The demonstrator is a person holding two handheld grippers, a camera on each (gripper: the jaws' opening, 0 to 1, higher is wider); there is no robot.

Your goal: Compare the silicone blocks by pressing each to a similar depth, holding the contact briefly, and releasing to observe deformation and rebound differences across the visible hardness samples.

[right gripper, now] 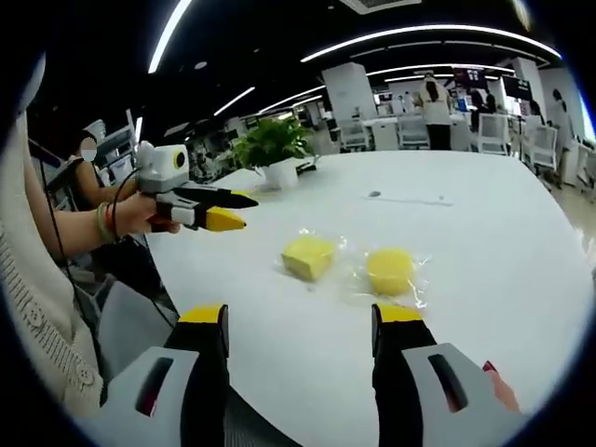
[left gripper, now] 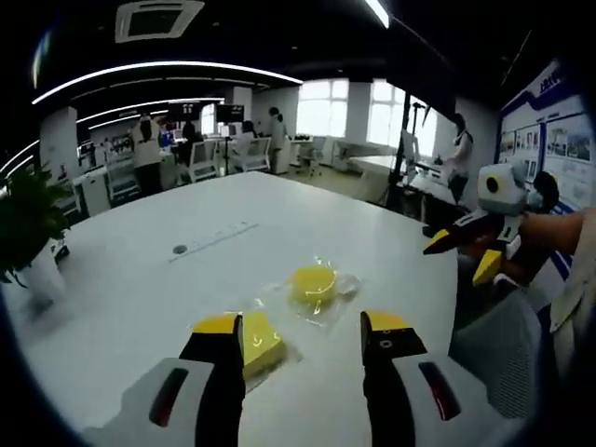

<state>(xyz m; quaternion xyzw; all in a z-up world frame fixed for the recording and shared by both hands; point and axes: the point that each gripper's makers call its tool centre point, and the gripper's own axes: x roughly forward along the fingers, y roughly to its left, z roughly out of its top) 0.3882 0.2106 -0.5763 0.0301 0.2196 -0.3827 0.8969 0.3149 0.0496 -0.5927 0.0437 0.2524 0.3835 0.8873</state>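
Note:
Two yellow silicone blocks lie in clear plastic bags on the white table (left gripper: 140,289). The square block (left gripper: 264,341) sits just past my left jaw, which partly covers it. The round block (left gripper: 313,283) lies a little farther out. My left gripper (left gripper: 303,326) is open above the table's near edge, with nothing between its jaws. In the right gripper view, the square block (right gripper: 308,256) and the round block (right gripper: 390,270) lie side by side ahead of my open right gripper (right gripper: 302,317). A hand holds the left gripper (right gripper: 233,210) at the left, off the table's edge. The right gripper (left gripper: 463,255) hangs at the right.
A potted plant (left gripper: 28,223) (right gripper: 273,149) stands at one table edge. A long cable slot (left gripper: 212,239) (right gripper: 410,197) runs across the table's middle. A grey chair (left gripper: 503,345) (right gripper: 126,326) sits by the near edge. Desks, chairs and people fill the office behind.

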